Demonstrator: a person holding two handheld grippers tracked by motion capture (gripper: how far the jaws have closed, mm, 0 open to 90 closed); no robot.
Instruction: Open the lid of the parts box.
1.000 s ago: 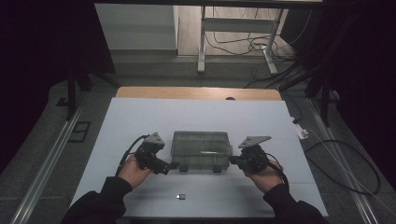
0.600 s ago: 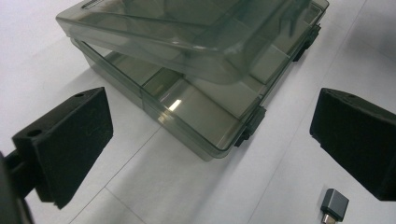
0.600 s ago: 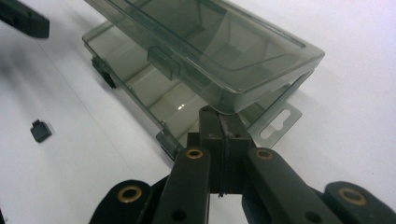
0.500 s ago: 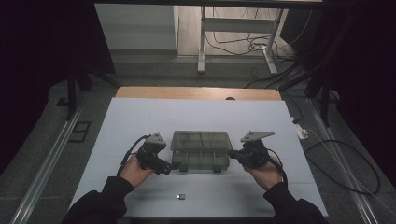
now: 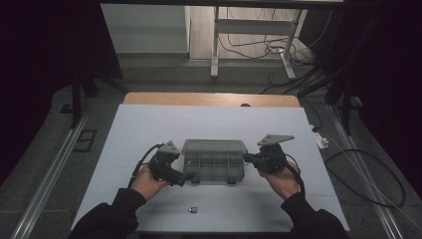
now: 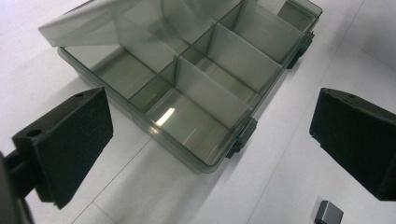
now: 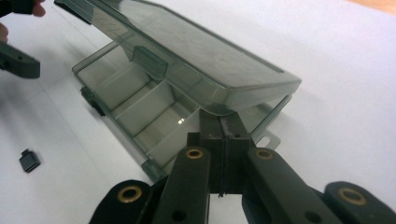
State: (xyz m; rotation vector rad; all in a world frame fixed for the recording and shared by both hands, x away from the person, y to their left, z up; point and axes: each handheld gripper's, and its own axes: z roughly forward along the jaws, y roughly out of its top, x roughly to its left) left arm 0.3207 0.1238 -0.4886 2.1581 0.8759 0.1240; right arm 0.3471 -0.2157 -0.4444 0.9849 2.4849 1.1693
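A smoky clear compartment box (image 5: 214, 169) lies mid-table with its hinged lid (image 5: 214, 147) partly raised. Seen from my right gripper view, the lid (image 7: 201, 56) slopes up over the empty compartments (image 7: 140, 107). My right gripper (image 7: 223, 128) is shut, and its joined tips sit under the lid's near corner, touching it. In the high view that gripper (image 5: 246, 158) is at the box's right end. My left gripper (image 5: 185, 178) stands open beside the box's front left corner, its pads (image 6: 74, 140) wide apart and holding nothing. The box (image 6: 201, 88) lies just ahead of them.
A small grey block (image 5: 193, 209) lies on the white table top (image 5: 149, 124) near the front edge, also seen as the block (image 6: 328, 213) by the left jaw and the block (image 7: 29, 160). Cables trail on the floor at the right.
My right gripper has crept up a little at the box's right end, and the lid stands slightly higher. The left gripper has stayed put.
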